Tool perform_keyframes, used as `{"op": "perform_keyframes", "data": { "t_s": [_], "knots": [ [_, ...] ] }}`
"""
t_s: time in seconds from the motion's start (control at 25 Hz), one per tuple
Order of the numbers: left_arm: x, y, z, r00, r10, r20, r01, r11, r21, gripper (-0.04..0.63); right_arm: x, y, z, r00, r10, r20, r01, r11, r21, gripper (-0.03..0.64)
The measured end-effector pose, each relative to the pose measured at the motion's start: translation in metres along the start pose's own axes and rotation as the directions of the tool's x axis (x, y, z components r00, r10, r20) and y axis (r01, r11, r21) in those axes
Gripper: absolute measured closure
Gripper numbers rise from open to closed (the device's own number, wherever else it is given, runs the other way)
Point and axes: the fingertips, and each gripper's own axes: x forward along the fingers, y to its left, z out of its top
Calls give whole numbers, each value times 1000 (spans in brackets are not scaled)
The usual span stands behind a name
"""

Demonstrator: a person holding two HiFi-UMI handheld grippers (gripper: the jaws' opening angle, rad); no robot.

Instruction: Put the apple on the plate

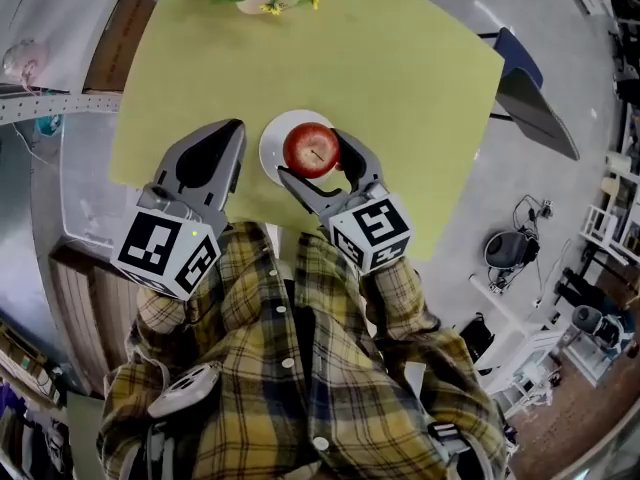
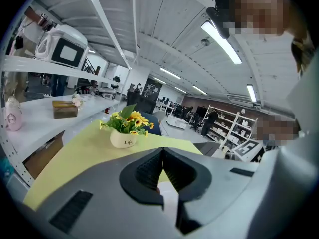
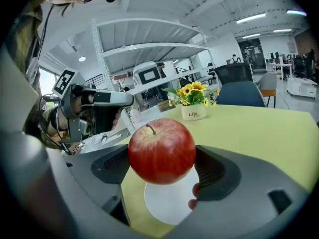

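— Where's the apple (image 1: 311, 150)?
— Clamped in the right gripper's (image 1: 314, 158) jaws, above the plate (image 1: 270, 153), seemingly not touching.
— Around the plate?
— The left gripper (image 1: 232, 134), jaws together, just beside; flowerpot (image 1: 255, 0) well beyond.

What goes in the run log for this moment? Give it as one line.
right tongs: shut on red apple, held over white plate | left tongs: shut, empty | release: pending

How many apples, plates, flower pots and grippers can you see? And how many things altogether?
apple: 1
plate: 1
flower pot: 1
grippers: 2 (left gripper, right gripper)
Total: 5
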Motion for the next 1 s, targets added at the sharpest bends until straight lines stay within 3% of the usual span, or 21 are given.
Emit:
{"op": "perform_keyframes", "data": {
  "t_s": [0.36, 1.0],
  "knots": [
    [6, -4, -33, 997, 17, -76, -18, 1000, -2, 588, 23, -19, -55, 995, 8, -97, -9, 1000, -9, 221],
    [-3, -4, -44, 995, 63, -82, -64, 998, -16, 588, 40, -24, -77, 985, 28, -173, -28, 1000, 2, 221]
  ]
}}
